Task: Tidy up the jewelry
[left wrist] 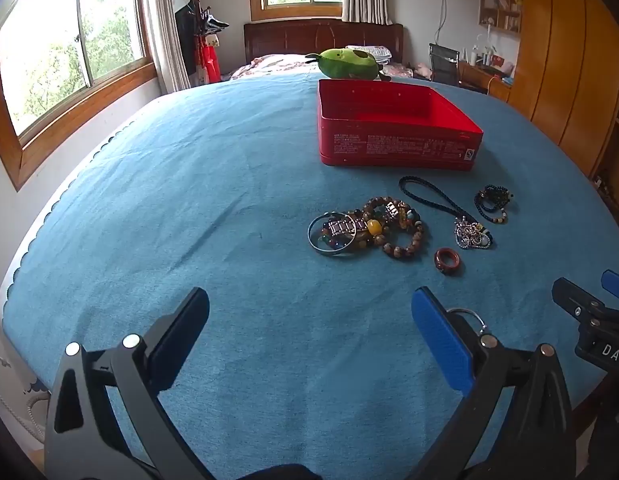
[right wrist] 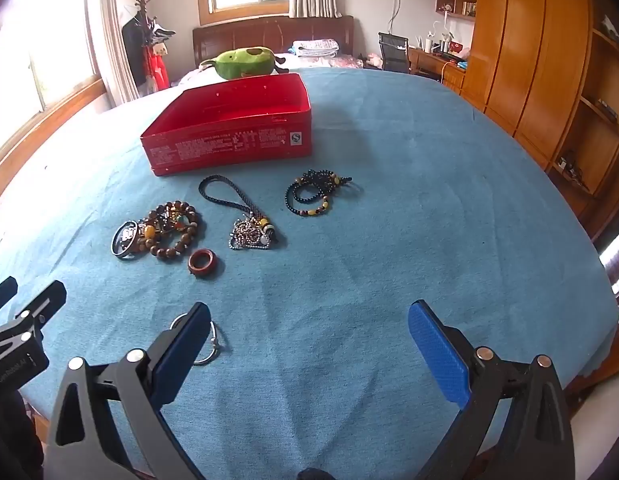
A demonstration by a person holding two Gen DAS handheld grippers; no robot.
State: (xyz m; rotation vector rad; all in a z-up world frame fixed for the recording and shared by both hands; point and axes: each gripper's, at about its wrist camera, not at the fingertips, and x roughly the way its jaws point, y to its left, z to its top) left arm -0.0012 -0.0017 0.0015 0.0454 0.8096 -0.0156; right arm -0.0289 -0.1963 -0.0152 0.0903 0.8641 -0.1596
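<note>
An open red tin box (left wrist: 397,142) (right wrist: 229,148) stands on the blue cloth (left wrist: 229,200) (right wrist: 429,220). In front of it lies jewelry: a pile of wooden bead bracelets and a silver bangle (left wrist: 369,228) (right wrist: 161,232), a red-brown ring (left wrist: 447,261) (right wrist: 202,262), a dark cord with a silver chain (left wrist: 465,228) (right wrist: 249,228), dark bead strands (left wrist: 494,202) (right wrist: 317,194). A thin silver ring (left wrist: 467,318) (right wrist: 207,346) lies near both grippers. My left gripper (left wrist: 309,312) and right gripper (right wrist: 309,328) are open and empty, low over the cloth.
A green avocado plush (left wrist: 345,63) (right wrist: 245,62) sits behind the box. A bed headboard (left wrist: 321,36), windows, a coat stand and wooden wardrobes (right wrist: 541,60) surround the table. The right gripper's body (left wrist: 597,320) shows at the left view's right edge.
</note>
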